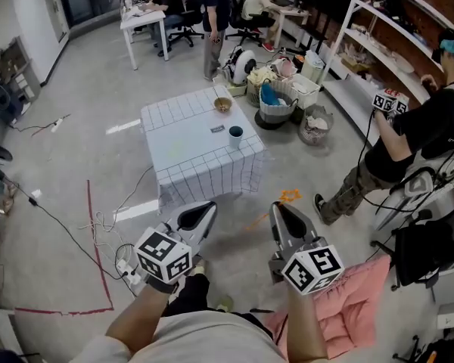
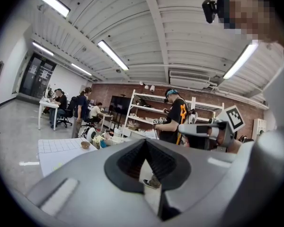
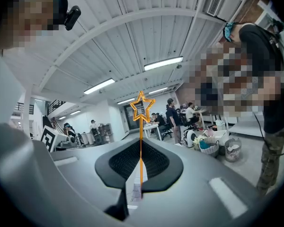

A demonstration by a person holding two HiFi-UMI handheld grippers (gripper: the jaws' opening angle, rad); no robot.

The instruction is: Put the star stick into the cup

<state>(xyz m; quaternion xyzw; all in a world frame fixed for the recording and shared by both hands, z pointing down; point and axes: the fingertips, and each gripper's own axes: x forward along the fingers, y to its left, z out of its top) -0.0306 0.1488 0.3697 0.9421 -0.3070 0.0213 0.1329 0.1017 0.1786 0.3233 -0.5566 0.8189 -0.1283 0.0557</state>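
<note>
The right gripper is shut tight on the star stick; the stick is thin, straight and orange, with an open star shape at its far end; it runs along the jaws, and the star end points out and away from the gripper, up in the right gripper view; the low end sits between the black ridged pads. The left gripper has its jaws together and holds nothing; both grippers are smooth and grey. They are held low, side by side over the grey floor, well apart from the table. The table has a white cloth with thin grid lines; the cup is dark and round, and stands upright near the table's front right corner; a small round bowl sits near the far right edge.
</note>
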